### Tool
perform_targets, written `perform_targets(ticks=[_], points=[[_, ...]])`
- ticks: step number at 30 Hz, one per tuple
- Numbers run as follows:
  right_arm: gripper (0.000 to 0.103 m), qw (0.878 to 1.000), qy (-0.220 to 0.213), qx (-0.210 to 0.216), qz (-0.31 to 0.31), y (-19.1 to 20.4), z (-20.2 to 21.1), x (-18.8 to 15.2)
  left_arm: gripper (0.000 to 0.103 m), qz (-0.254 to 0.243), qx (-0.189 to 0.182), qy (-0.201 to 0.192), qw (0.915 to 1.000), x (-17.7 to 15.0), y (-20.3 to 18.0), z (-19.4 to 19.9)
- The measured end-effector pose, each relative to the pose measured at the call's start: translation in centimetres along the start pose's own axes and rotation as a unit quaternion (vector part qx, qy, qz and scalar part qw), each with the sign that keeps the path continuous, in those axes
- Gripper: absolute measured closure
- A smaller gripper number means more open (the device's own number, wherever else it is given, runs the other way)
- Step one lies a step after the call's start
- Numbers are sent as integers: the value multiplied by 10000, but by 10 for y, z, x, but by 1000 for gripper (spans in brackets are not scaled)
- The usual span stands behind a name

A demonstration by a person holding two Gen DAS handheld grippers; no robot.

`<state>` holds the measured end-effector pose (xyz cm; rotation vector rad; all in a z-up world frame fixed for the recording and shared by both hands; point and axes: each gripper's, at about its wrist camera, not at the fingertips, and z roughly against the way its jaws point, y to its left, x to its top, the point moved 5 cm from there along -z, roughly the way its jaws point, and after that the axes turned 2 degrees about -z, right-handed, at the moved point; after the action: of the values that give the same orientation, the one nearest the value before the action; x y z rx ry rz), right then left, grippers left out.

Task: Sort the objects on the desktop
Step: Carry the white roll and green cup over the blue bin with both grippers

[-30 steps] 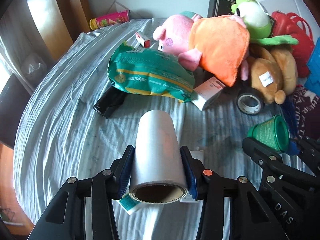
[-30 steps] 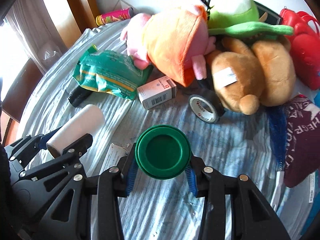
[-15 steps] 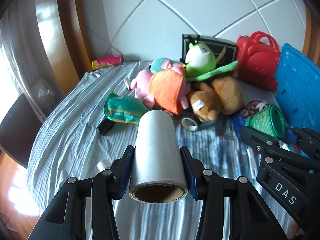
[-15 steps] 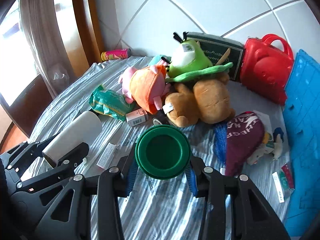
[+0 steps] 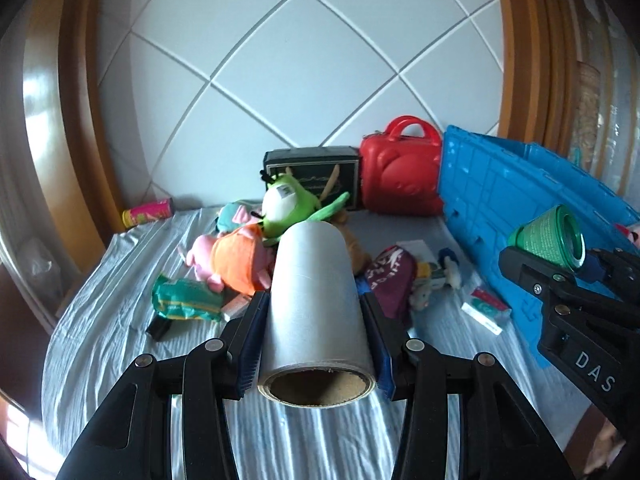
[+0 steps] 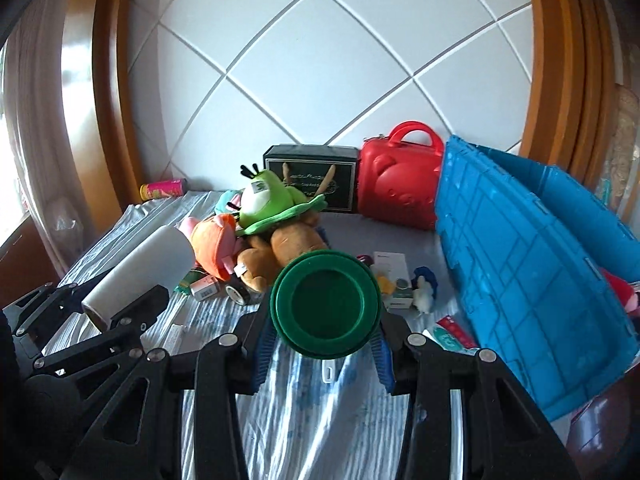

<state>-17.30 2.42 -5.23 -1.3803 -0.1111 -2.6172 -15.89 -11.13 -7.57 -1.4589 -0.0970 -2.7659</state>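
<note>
My left gripper (image 5: 314, 334) is clamped on a pale grey roll of film with a brown cardboard core (image 5: 314, 304), blue pads pressing its two sides; my right gripper (image 6: 320, 346) is clamped the same way on a round dark green plastic tub (image 6: 326, 304), its flat end facing me. A second ago both loads sat low over the striped cloth-covered desk (image 5: 120, 320); now both have risen well clear of it and the view takes in the tiled wall, so I judge the pick-up done and the carry begun.

Below, the heap of soft toys, with a green plush bird (image 5: 290, 206) on top, sits near the desk's far edge, a black box and a red plastic case with a handle (image 5: 400, 178) behind it; a blue plastic crate (image 6: 520, 272) stands along the right edge, probably the place to drop both. The near middle of the desk is bare cloth; small packets lie by the crate's foot.
</note>
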Motion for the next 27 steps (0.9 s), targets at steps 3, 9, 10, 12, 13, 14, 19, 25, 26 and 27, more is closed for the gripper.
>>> perform_targets(ticks=[3,9,10,12,13,14,19,25,26,27], points=[[62,9997,-191,-132,-98,-26,23,8,58,-110,-133,-141,9998,12,-26,10],[62,9970,-615,-325,-349,-107,57,22,58,-296,-342,-607,9971,45,-104,31],[62,9961,-693,-382,-391,-126,62,23,58,-303,-350,-700,9965,51,-119,33],[62,9944,-839,-479,-438,-168,71,24,58,-299,-383,-906,9947,67,-157,38],[62,9937,-886,-528,-444,-191,74,25,58,-289,-388,-989,9939,75,-179,40],[62,9930,-926,-577,-447,-213,76,26,58,-280,-393,-1072,9931,83,-201,41],[62,9907,-909,-871,-511,-329,81,28,58,-397,-539,-1126,9914,113,-311,37],[62,9918,-646,-897,-642,-417,68,19,58,-677,-723,-694,9927,118,-412,10],[62,9921,-582,-888,-664,-425,62,17,58,-746,-720,-609,9927,117,-424,4],[62,9927,-499,-853,-687,-433,55,13,58,-786,-739,-524,9928,114,-433,-2]])
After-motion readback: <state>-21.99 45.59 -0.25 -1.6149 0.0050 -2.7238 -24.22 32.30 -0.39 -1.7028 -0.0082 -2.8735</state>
